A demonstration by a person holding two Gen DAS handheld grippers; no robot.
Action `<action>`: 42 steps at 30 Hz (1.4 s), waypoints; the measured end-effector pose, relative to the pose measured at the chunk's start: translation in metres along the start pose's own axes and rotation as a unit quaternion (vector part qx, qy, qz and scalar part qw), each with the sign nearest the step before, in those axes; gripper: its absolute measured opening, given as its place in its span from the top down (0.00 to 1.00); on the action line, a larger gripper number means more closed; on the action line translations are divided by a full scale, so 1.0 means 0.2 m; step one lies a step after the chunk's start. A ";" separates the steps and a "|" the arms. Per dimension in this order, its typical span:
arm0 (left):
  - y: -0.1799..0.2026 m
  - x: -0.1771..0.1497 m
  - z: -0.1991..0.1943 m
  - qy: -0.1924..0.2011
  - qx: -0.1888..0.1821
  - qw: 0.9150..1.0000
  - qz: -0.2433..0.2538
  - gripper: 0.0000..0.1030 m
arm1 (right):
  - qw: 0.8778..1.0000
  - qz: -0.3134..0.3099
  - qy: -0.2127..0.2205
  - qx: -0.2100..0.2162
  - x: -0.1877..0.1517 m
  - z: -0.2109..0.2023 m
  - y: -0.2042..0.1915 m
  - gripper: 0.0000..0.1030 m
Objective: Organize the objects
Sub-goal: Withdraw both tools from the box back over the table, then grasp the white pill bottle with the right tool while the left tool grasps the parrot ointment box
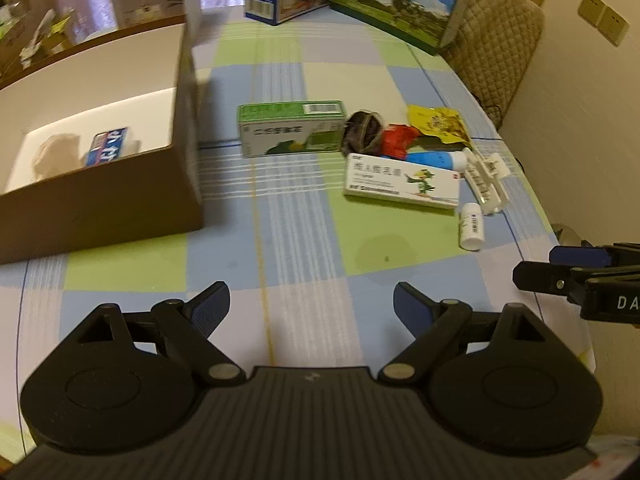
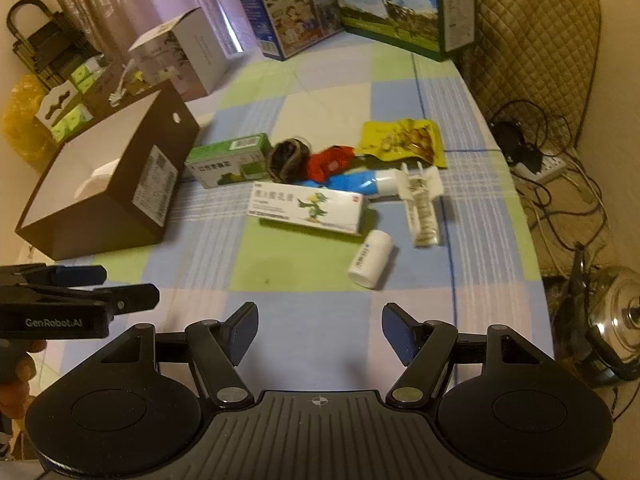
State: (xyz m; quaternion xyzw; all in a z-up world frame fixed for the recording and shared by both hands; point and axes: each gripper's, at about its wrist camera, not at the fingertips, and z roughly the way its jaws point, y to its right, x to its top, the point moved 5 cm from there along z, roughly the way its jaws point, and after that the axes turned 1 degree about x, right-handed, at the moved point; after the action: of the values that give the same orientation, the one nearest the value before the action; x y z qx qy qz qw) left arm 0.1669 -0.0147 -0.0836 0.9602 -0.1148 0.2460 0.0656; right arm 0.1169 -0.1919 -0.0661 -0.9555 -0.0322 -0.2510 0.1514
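My left gripper (image 1: 311, 304) is open and empty above the checked tablecloth (image 1: 280, 240). My right gripper (image 2: 320, 320) is open and empty too, and hovers beside it. An open brown box (image 1: 100, 200) stands to the left with a blue packet (image 1: 106, 148) inside. Ahead lies a loose pile: a green carton (image 1: 292, 128), a white carton with a green bird (image 2: 308, 208), a white bottle (image 2: 370, 258) on its side, a blue tube (image 2: 356, 182), a white plastic piece (image 2: 422, 208), a yellow packet (image 2: 404, 142), a red packet (image 2: 330, 162) and a dark round thing (image 2: 288, 158).
Tall printed cartons (image 1: 400, 0) and a white box (image 2: 188, 52) stand along the far edge. A quilted chair (image 2: 532, 40) stands at the back right. Past the table's right edge are cables with a power strip (image 2: 540, 168) and a metal kettle (image 2: 616, 320) on the floor.
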 end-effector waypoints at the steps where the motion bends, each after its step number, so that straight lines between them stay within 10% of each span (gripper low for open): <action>1: 0.01 0.01 0.01 0.001 -0.002 1.000 0.004 0.16 | 1.000 0.003 -0.001 -0.002 0.00 0.00 0.01 0.35; 42: 0.09 0.21 0.31 -0.005 -0.025 0.997 0.068 0.16 | 0.998 0.049 -0.003 -0.047 0.13 0.43 0.18 0.59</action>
State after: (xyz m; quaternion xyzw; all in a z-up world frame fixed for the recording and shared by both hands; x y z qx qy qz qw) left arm 0.2269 -0.0520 -0.1155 0.9497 -0.1858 0.2417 0.0717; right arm 0.1848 -0.2004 -0.1354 -0.9629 0.0260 -0.2412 0.1184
